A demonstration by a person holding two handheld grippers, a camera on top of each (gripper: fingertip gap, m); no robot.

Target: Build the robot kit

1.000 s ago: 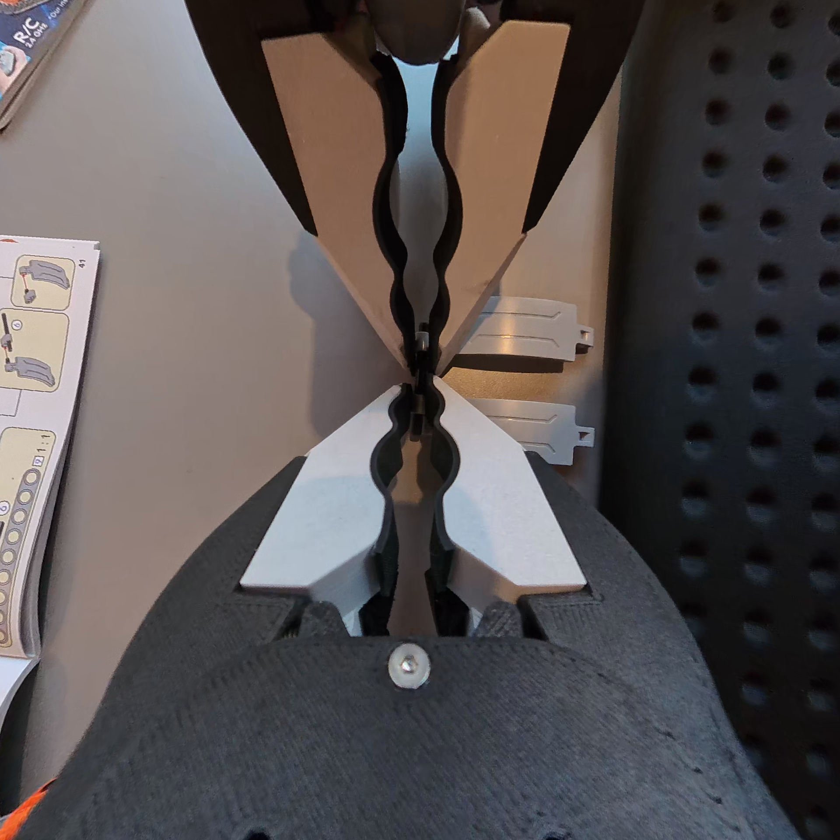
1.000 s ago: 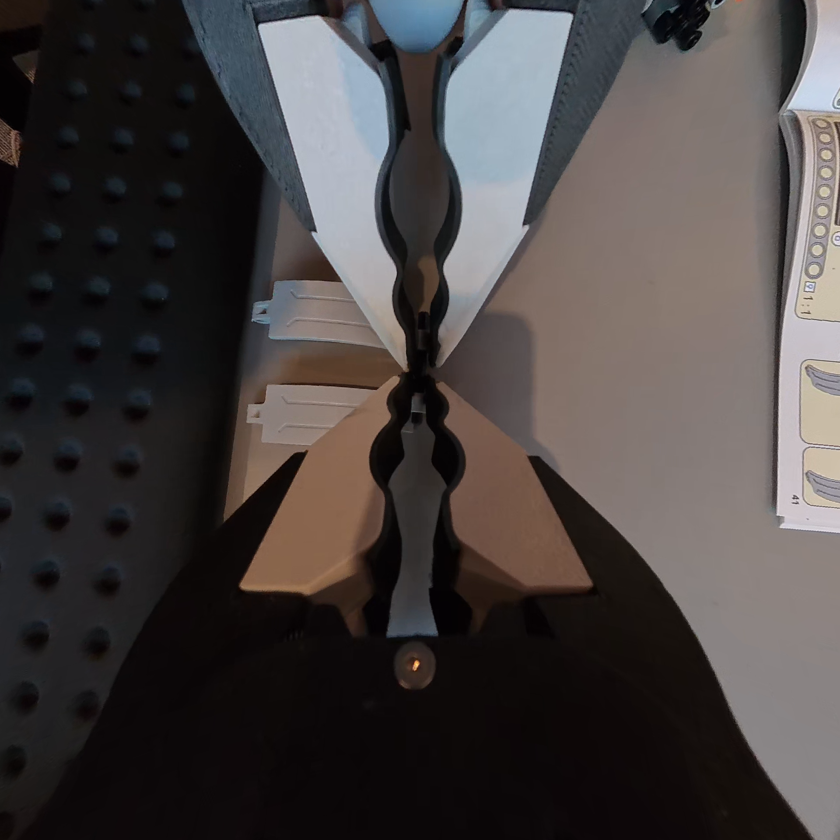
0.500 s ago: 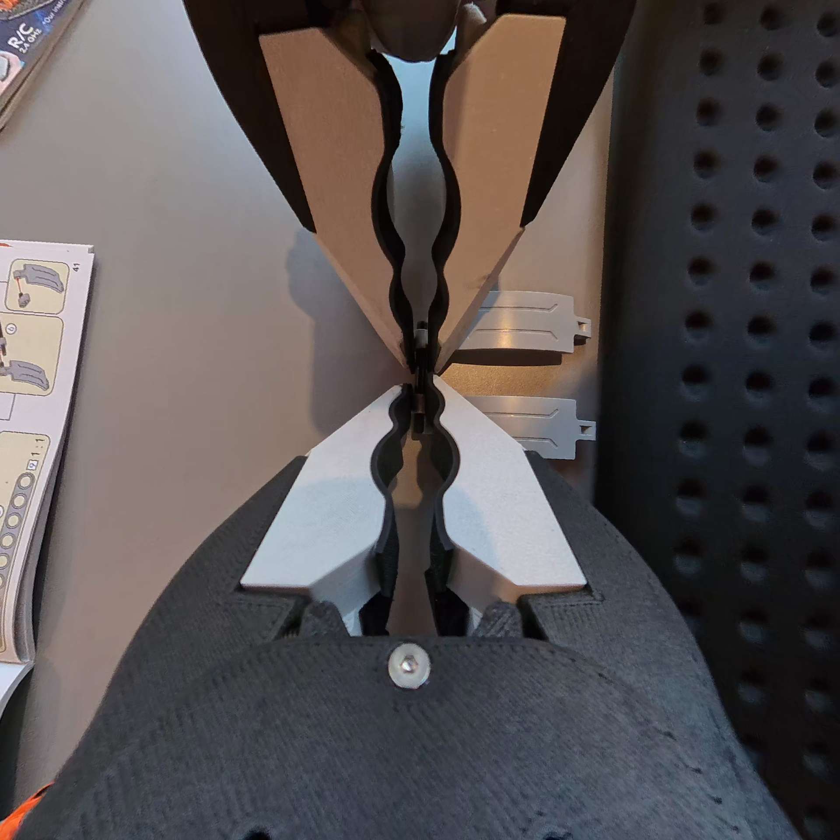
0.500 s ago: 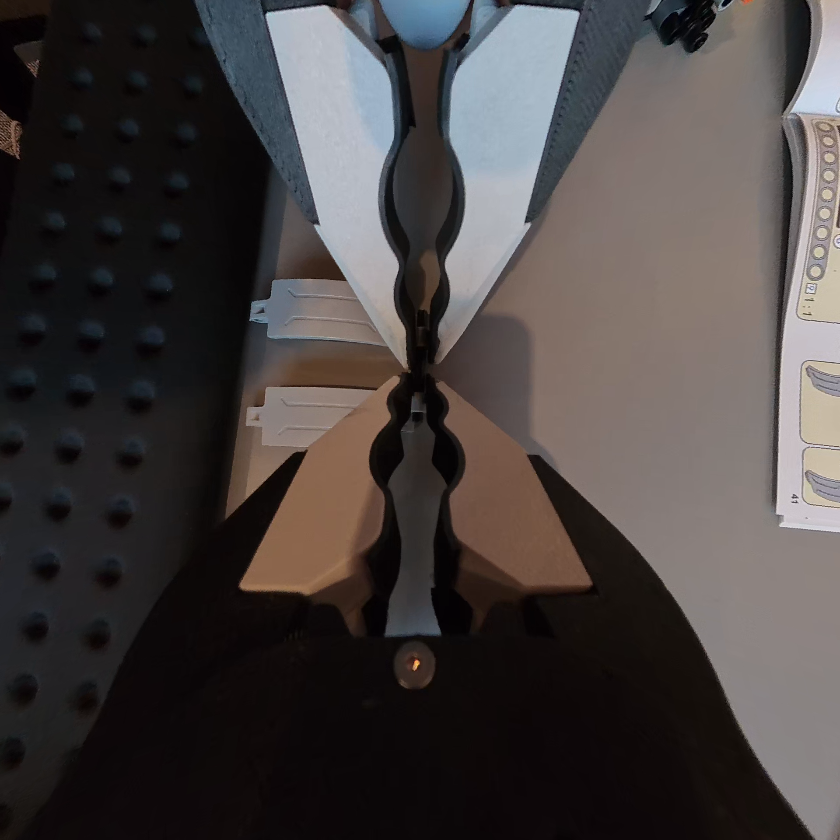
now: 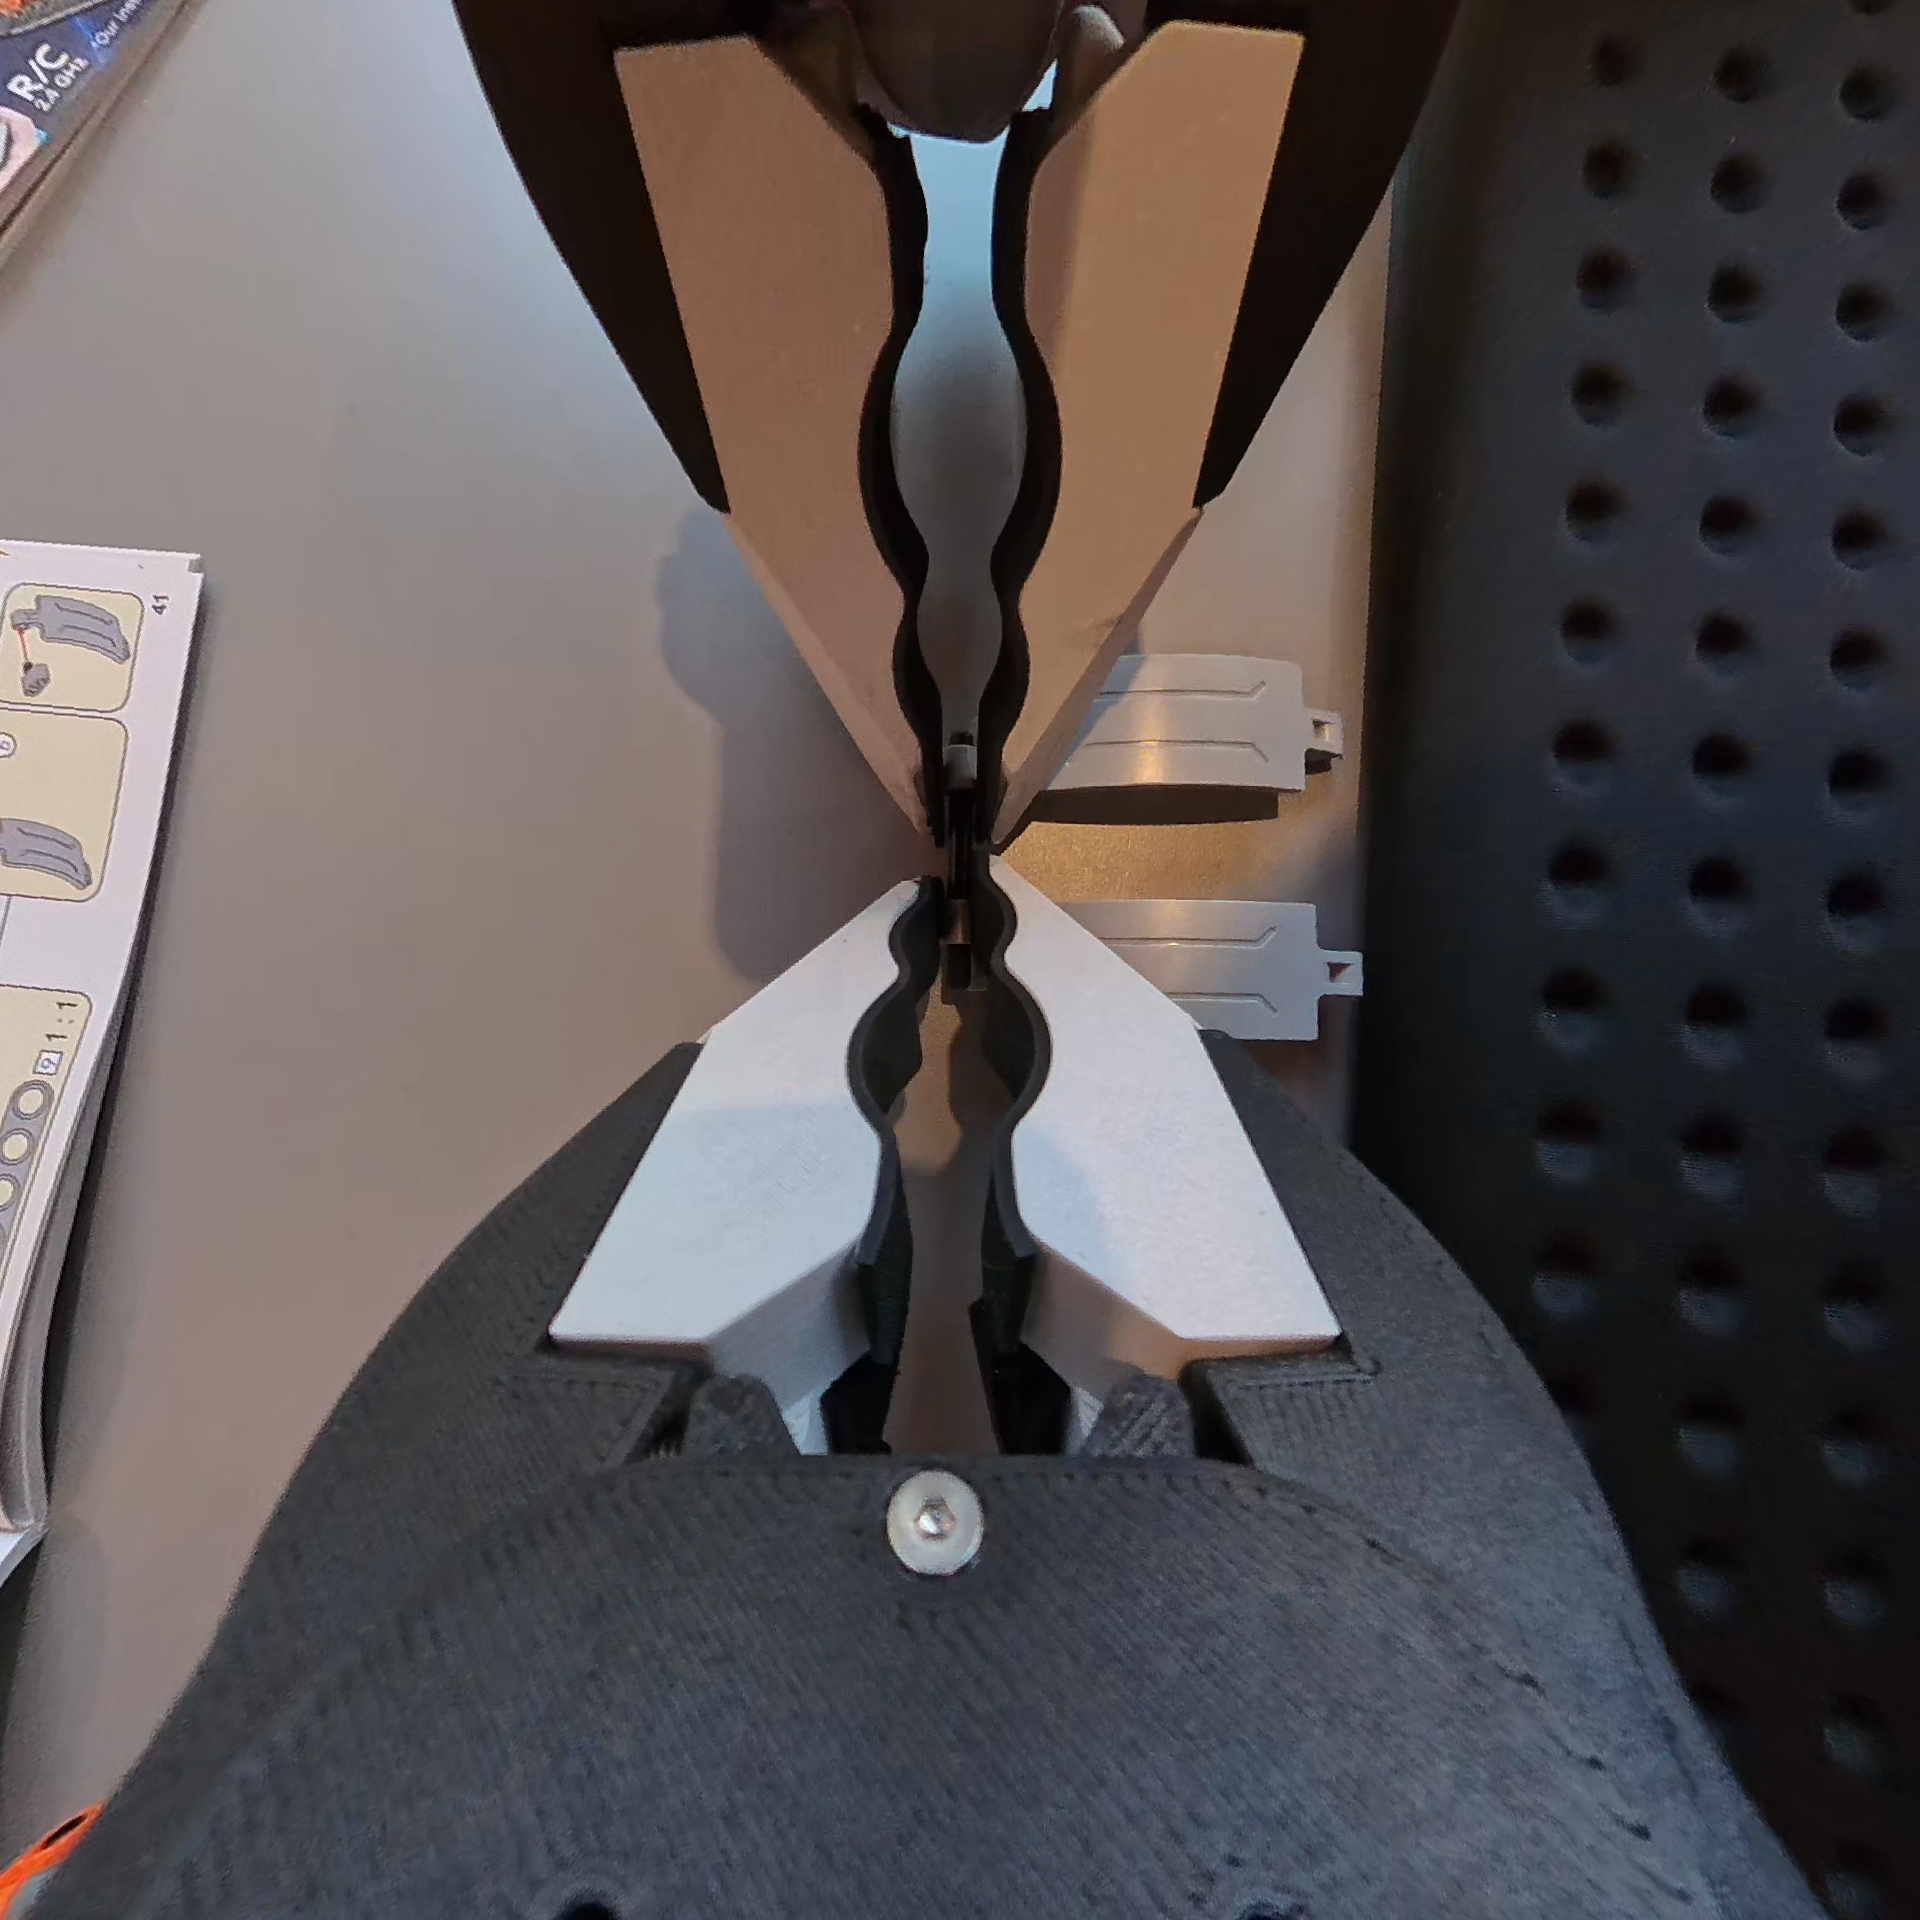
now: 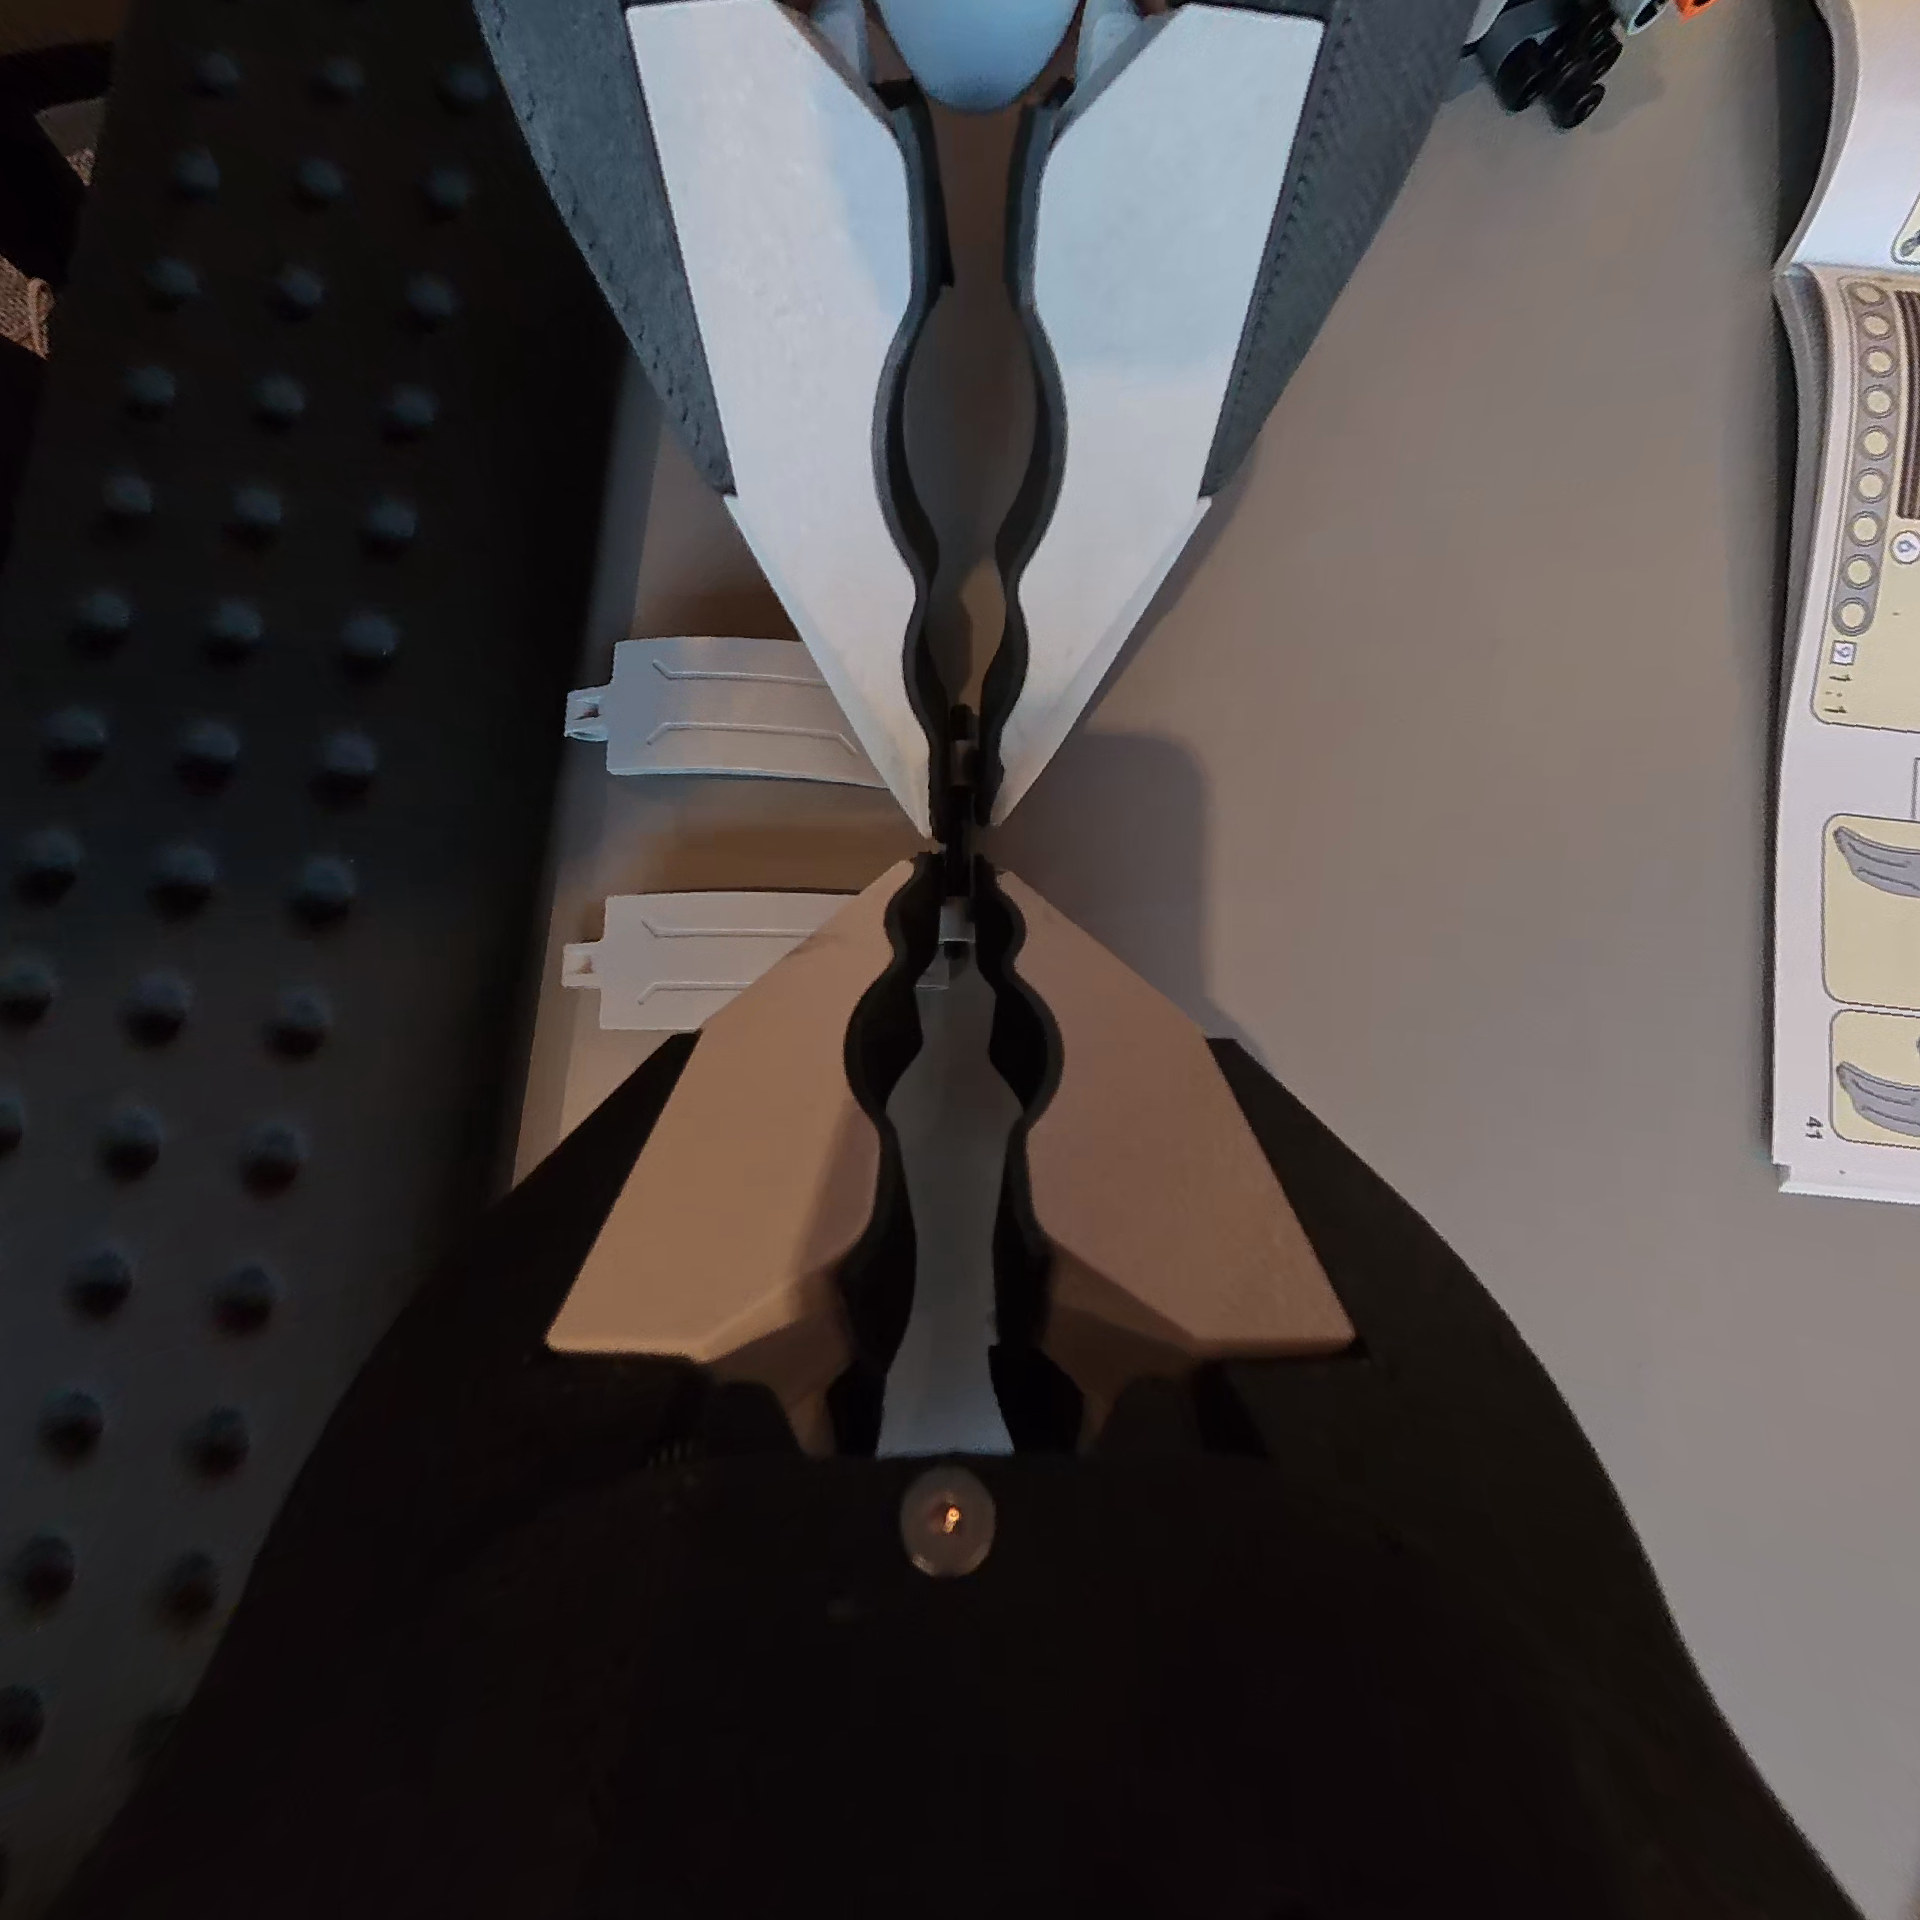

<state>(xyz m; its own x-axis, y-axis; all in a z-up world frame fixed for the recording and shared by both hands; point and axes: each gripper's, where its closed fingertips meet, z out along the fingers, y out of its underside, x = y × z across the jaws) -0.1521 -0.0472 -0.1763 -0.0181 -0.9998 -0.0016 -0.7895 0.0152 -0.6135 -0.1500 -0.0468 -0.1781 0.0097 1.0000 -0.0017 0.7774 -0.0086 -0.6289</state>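
My left gripper (image 5: 958, 896), with white fingers, is shut on a small black pin (image 5: 954, 961). My right gripper (image 6: 951, 871), with tan fingers, is shut on a small grey connector (image 6: 954, 935). The two grippers meet tip to tip above the grey table, and the pin and connector touch between the tips. In the left wrist view the right gripper (image 5: 961, 821) comes in from the top. In the right wrist view the left gripper (image 6: 961, 816) does the same. Two flat grey panel pieces (image 5: 1174, 743) (image 5: 1195, 961) lie on the table just beside the tips, and they also show in the right wrist view (image 6: 717, 717) (image 6: 696, 956).
An open instruction booklet (image 5: 73, 831) (image 6: 1860, 727) lies on the table on the far side from the panels. A black studded mat (image 5: 1662, 831) (image 6: 208, 727) borders the panels. A cluster of small black parts (image 6: 1548, 73) and a printed box corner (image 5: 52, 73) sit at the edges. The tips of both grippers are at nearly the same place.
Both grippers stay shut and tip to tip. The pair has drifted very slightly over the table. Nothing was let go or taken hold of.
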